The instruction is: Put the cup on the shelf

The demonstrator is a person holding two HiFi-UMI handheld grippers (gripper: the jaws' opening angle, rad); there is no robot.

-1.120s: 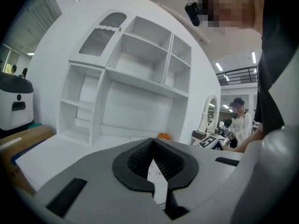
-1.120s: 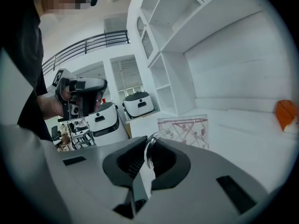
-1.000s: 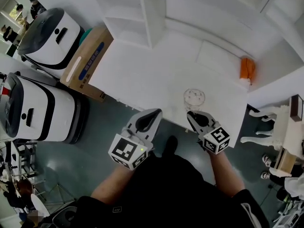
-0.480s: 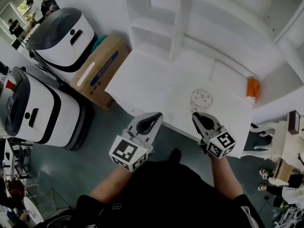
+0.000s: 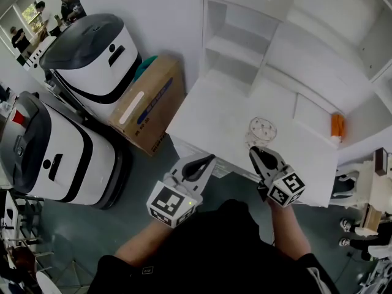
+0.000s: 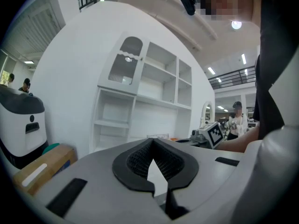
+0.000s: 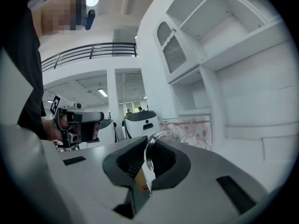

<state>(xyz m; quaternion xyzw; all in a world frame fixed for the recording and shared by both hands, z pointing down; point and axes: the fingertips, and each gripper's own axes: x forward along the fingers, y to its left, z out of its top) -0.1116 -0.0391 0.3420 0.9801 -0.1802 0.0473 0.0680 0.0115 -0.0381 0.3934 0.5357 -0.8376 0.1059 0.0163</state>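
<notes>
A clear glass cup with red dots hangs over the front part of the white table. My right gripper is shut on its handle. In the right gripper view the curved glass handle sits pinched between the dark pads, and the cup body juts out beyond them. My left gripper hovers off the table's front edge, shut, with nothing in it; its pads meet at the tips. The white shelf unit stands at the table's back, its compartments open.
Two white-and-black machines stand on the floor at the left, with a cardboard box against the table's side. An orange object sits at the table's far right. White furniture is at the right edge.
Both grippers have moved forward toward the shelf unit, the cup going along in the right one. The shelves and table edge have drawn nearer in the head view.
</notes>
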